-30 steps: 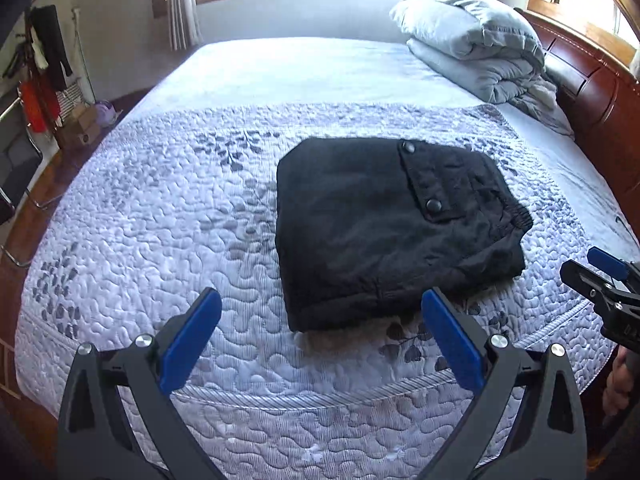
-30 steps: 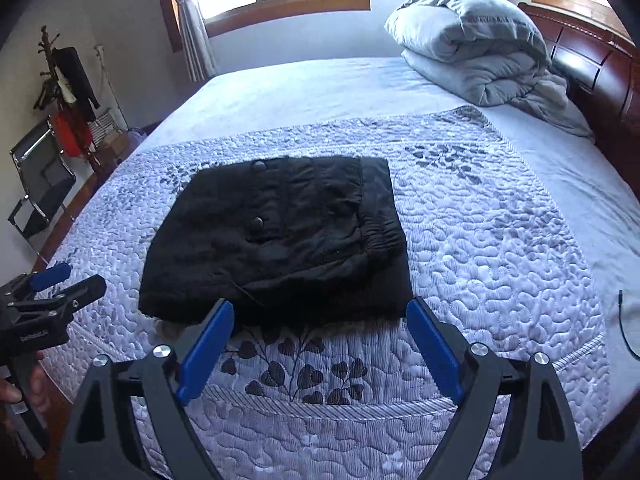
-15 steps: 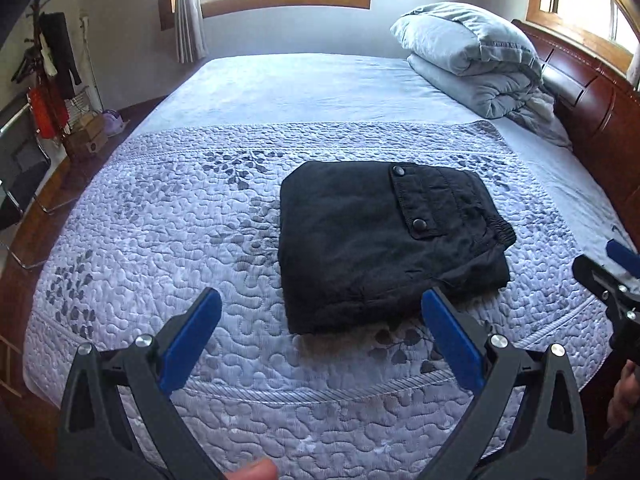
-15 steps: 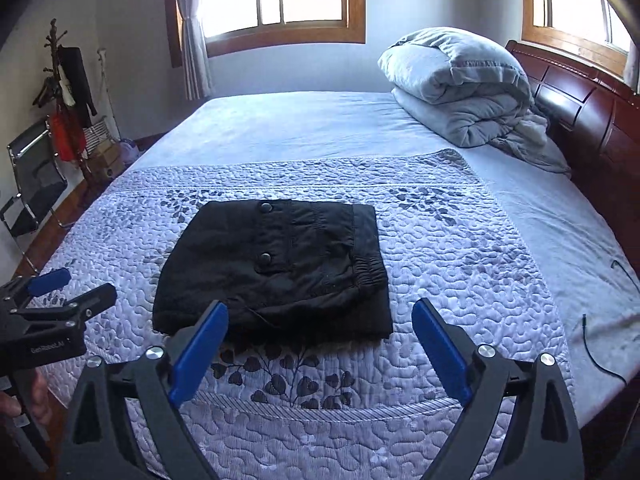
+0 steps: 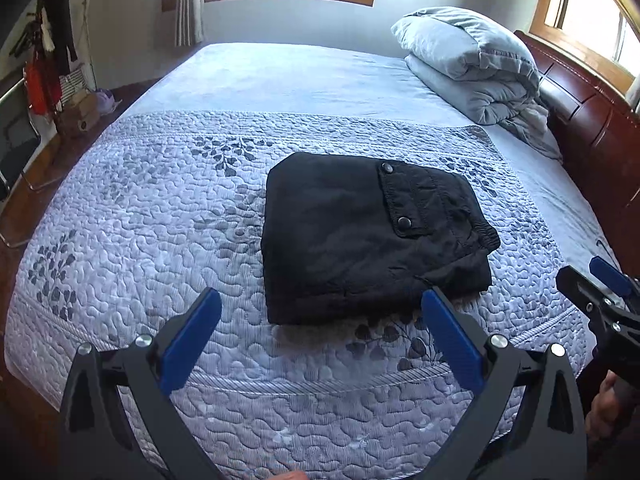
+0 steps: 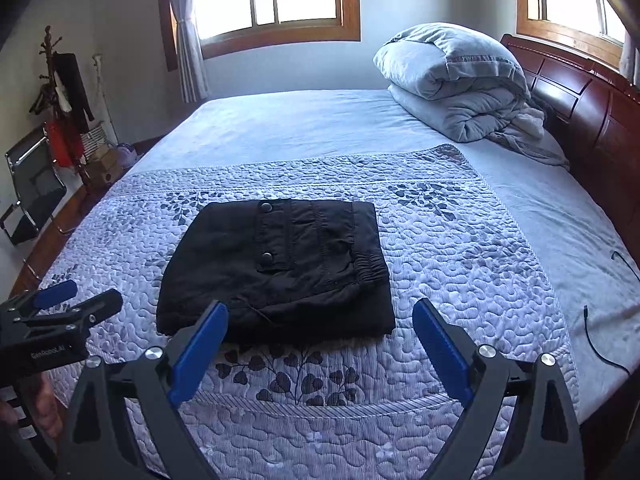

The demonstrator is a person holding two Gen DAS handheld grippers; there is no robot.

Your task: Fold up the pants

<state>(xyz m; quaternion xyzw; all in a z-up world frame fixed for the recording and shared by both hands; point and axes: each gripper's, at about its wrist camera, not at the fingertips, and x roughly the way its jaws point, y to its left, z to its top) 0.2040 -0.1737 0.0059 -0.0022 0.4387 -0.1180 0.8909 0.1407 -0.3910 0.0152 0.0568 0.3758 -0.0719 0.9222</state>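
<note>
A wide bed (image 6: 312, 128) fills both views, its far half covered by a plain pale-blue sheet and its near half by a quilted bedspread (image 5: 132, 240) printed with grey leaf sprigs. A dark wooden headboard (image 6: 580, 96) runs along the bed's right edge. At the far right corner of the bed, against that headboard, lies a folded grey duvet (image 6: 452, 80).

The black pants (image 5: 368, 236) lie folded into a compact, roughly square bundle on the bedspread, near the bed's front edge and about midway between its left and right edges. A pocket flap with two snap buttons (image 6: 265, 257) faces up, and the elastic waistband is on the bundle's right side.

The left gripper (image 5: 320, 340) hovers over the front edge of the bed with its blue-padded jaws spread wide and holding nothing, just short of the pants. The right gripper (image 6: 320, 344) is likewise spread wide and empty, above the same front edge, its jaws framing the near edge of the bundle without touching it.

A thin black cable (image 6: 600, 344) lies on the sheet near the front right corner.
</note>
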